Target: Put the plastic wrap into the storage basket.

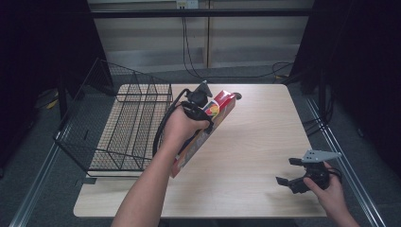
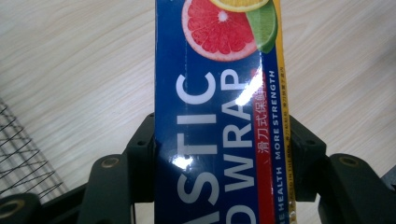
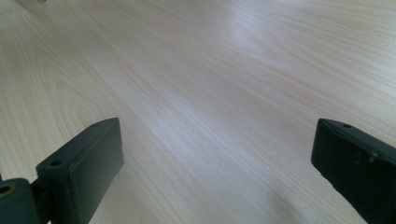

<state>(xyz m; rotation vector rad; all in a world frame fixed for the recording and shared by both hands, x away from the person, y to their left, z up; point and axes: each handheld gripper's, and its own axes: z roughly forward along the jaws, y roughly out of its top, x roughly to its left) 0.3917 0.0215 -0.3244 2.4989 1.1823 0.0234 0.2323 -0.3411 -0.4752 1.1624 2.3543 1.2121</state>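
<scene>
**Plastic wrap box up in the left tool, basket waiting alongside**

Nearest to me in the high view is the forearm running up from the bottom edge to my left tool (image 1: 204, 109), which has the plastic wrap box (image 1: 204, 134) clamped across its narrow width. In the left gripper view both black jaws press flat against the long sides of the box (image 2: 217, 140), with the printed face toward the camera. The box hangs tilted, its far end high beside the tool and its near end low over the pale wooden surface (image 1: 255, 142). I cannot tell whether that low end touches the wood. The wire basket (image 1: 124, 127) stands just to the left of it, on the left edge of the surface.

I judge this box to be light and stiff: thin cardboard around a roll, glossy enough to slide under the pads. The long shape is the trouble. Held near one end as it is now, the free end will want to swing and twist in the grip. A hold nearer the middle of its length, across the narrow sides, would steady it better, and squeezing hard would only dent the card.

My right tool (image 1: 291, 172) sits low at the near right corner, jaws standing wide apart with nothing between them but bare wood (image 3: 210, 93).
</scene>
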